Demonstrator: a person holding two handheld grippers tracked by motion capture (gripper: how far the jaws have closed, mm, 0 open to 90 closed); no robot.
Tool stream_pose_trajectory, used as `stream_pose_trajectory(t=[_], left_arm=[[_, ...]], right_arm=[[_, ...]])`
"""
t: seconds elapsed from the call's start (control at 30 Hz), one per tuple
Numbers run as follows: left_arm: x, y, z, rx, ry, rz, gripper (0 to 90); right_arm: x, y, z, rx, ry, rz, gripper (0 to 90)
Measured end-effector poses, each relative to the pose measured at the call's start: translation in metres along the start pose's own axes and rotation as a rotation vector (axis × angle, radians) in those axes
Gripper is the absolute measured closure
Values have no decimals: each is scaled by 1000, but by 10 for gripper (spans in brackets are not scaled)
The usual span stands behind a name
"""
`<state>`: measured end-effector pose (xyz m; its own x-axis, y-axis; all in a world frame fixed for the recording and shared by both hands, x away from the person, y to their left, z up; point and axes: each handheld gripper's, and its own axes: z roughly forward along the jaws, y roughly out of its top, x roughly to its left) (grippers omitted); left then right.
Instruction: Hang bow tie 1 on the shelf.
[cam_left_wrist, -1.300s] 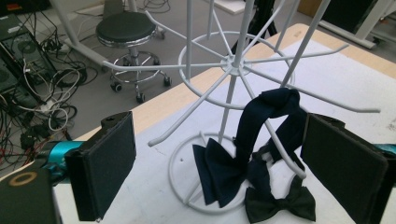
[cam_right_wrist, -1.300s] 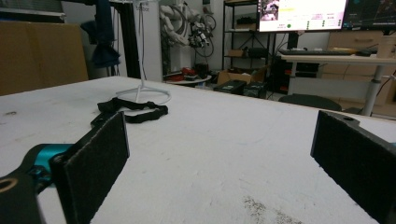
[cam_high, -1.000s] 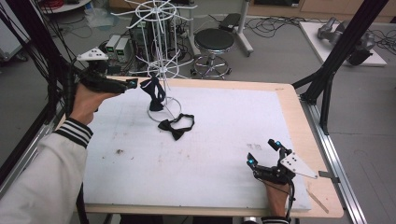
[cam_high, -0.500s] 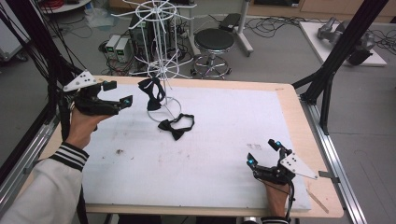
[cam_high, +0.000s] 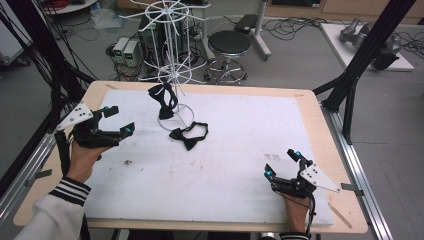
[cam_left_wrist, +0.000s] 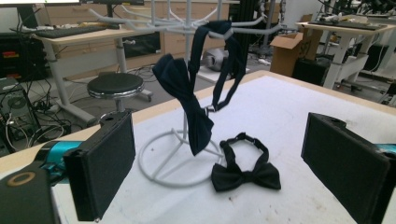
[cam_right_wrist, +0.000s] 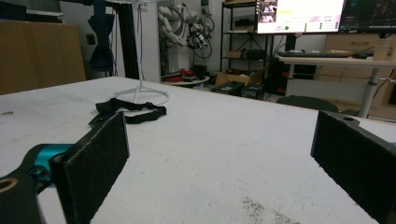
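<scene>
High view looks down on a white table (cam_high: 225, 165) with a white wire rack (cam_high: 172, 70) standing near its far left edge; one black bow tie (cam_high: 162, 100) hangs from a rack arm, and a second bow tie (cam_high: 187, 136) lies flat on the table just beside the rack's ring base. The left gripper (cam_high: 120, 122) hovers left of the rack, jaws spread wide and holding nothing; the right gripper (cam_high: 282, 162) rests near the front right of the table, well apart from both ties, jaws likewise spread and empty. Left gripper view faces the rack, with the hanging tie (cam_left_wrist: 187, 98) draped by its strap and the lying tie (cam_left_wrist: 245, 175) below it, between the two jaws. The lying tie looks light, soft and floppy, its thin strap looped loosely behind it; it should not slip much on the padded jaws; the firm centre knot seems the best place to pinch, since the strap alone would let the bow dangle and swing.
</scene>
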<state>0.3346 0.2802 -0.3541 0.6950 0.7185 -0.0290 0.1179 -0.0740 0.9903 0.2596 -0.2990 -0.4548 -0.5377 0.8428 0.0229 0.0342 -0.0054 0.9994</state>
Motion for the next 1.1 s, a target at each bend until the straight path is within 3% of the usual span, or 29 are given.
stream_pose_trajectory(t=[0.27, 0.9, 1.1], left_arm=[[-4, -16, -10, -41, -10, 0, 103], [-9, -39, -15, -56, -56, 20, 103], [-7, -41, -16, -53, -53, 15, 103]], right_arm=[[0, 0, 0, 2, 0, 3, 36], [0, 0, 0, -1, 0, -4, 36], [0, 0, 0, 0, 0, -4, 36]])
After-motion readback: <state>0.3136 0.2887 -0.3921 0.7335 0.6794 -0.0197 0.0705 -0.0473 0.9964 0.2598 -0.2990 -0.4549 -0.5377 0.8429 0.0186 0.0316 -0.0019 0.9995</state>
